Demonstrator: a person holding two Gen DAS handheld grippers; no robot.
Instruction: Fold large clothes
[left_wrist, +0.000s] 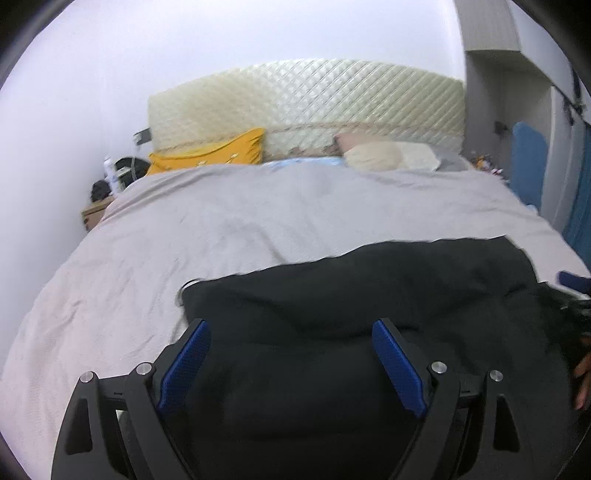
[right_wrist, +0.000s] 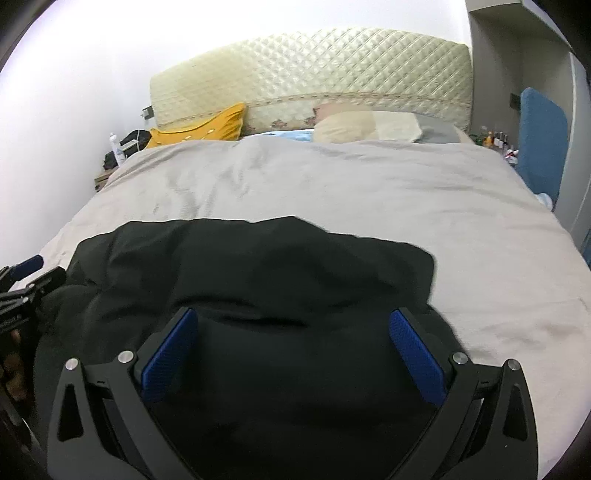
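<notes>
A bed with a pale grey cover (left_wrist: 229, 229) stretched ahead of both grippers. A black garment (right_wrist: 258, 266) lay spread on the cover directly beneath and in front of them, its far edge just beyond the fingertips. Well beyond it sat a yellow pillow (left_wrist: 214, 149). The left gripper (left_wrist: 291, 328) and the right gripper (right_wrist: 293, 317) stood spread wide over the cloth, gripping nothing.
</notes>
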